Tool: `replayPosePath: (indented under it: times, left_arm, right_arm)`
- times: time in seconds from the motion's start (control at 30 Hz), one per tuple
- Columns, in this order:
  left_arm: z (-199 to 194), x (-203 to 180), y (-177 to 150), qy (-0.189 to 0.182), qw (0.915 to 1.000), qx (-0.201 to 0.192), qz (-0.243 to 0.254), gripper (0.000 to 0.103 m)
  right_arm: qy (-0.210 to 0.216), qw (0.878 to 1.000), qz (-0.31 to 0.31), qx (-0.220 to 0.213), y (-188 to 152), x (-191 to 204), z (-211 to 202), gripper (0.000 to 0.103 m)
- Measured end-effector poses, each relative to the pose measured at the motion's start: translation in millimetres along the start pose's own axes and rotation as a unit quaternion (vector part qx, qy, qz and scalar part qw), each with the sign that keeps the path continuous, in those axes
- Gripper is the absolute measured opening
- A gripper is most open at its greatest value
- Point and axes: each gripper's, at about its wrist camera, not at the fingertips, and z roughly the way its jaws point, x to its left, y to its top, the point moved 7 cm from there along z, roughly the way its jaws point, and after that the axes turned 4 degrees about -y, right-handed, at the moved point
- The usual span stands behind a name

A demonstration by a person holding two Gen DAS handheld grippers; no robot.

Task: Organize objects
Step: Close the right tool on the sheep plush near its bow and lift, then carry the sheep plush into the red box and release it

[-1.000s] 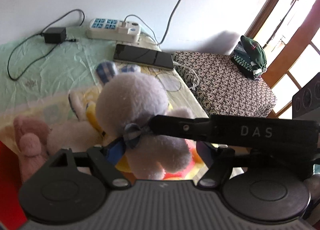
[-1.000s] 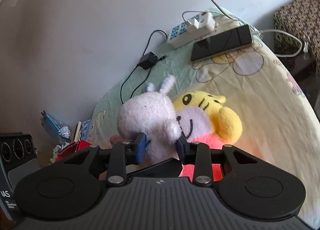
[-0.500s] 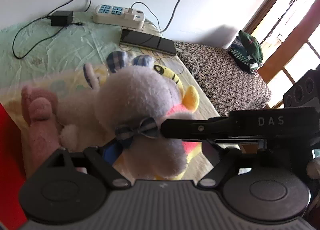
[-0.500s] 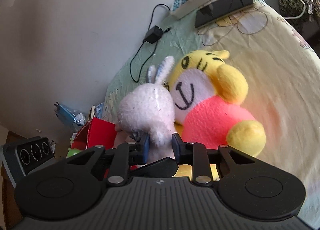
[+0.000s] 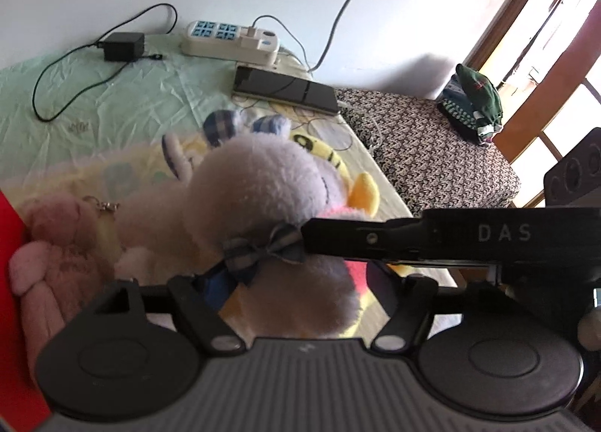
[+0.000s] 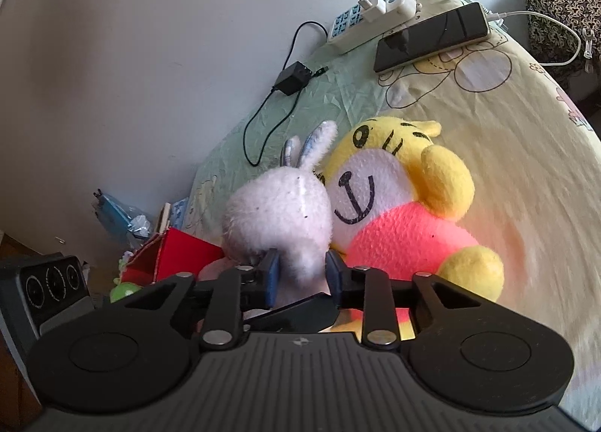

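Right wrist view: the right gripper is pinched hard onto the lower body of a white plush rabbit, whose fuzzy fabric bulges between the blue pads. The rabbit sits on the bed, upright, ears pointing away toward the wall, touching a yellow plush tiger in a pink top on its right. In the left wrist view, the left gripper has its jaws closing around a grey-white plush with a plaid bow; whether the pads already press on it cannot be told, since the plush covers them. A pink plush lies just beside it at left. The bed sheet is thin, wrinkled printed cotton; a power strip, a phone and a black adapter lie well apart near the wall. Judgement: the rabbit lies straight ahead of the right gripper, long axis vertical, so a lift should clear the tiger; soft pile may slip.
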Motion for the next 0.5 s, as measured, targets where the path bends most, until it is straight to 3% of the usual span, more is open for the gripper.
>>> replayPosePath:
  times: [0.5]
  left_arm:
    - [-63.3,-44.0,-30.3,0.028,0.9985,-0.043,0.019,0.07]
  right_arm:
    - [0.045,0.997,-0.062,-0.013,-32.8,34.0,-47.7,0.029]
